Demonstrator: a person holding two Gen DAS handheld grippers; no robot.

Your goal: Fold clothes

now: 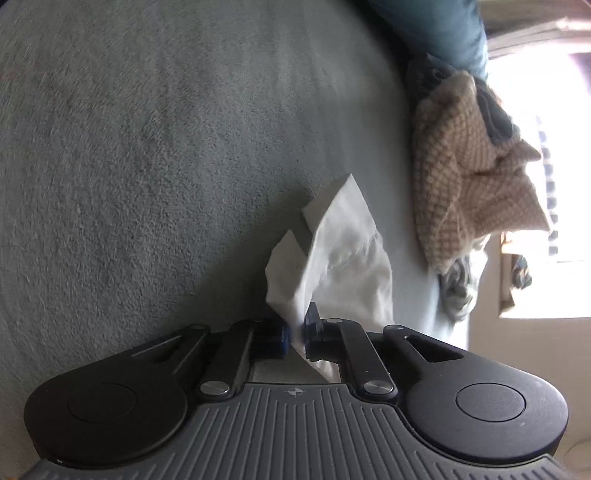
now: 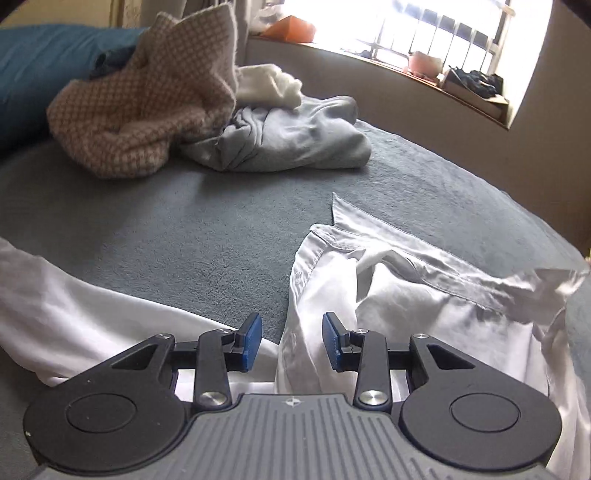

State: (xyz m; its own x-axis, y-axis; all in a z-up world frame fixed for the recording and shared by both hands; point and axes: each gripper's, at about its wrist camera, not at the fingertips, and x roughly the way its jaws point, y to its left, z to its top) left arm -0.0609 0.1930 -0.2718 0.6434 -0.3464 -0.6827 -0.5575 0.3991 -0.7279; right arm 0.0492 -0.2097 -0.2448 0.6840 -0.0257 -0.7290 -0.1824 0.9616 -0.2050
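Left tongs (image 1: 295, 334): blue pads pressed together on a bunched fold of the white cotton shirt (image 1: 343, 258), cloth pinched between them and standing up in crumpled peaks just ahead of the tips. Left wrist view is rolled sideways and blurred; grey-blue fleece bed cover (image 1: 166, 166) fills most of it.

Right tongs (image 2: 291, 341): spread, nothing gripped. A vertical fold of the same white shirt (image 2: 406, 295) lies in the gap between the pads, closer to the right pad; contact with either pad cannot be told.

Shirt position: lying on the bed cover (image 2: 184, 229), right in front of the right tongs. Collar and a stitched hem run off to the right, rumpled. Another stretch of white fabric crosses the lower left of the right wrist view, beneath the tongs' left linkage.

Further back on the bed: a heap of unfolded clothes. Tan and cream checked knit garment (image 2: 147, 107) on the left of the heap, touching a crumpled pale grey garment (image 2: 295, 136) beside it; a fluffy white item (image 2: 269, 83) behind both. Teal pillow (image 2: 33, 70) behind the knit.

Bright barred window (image 2: 424, 29) above a cluttered sill (image 2: 461, 88).
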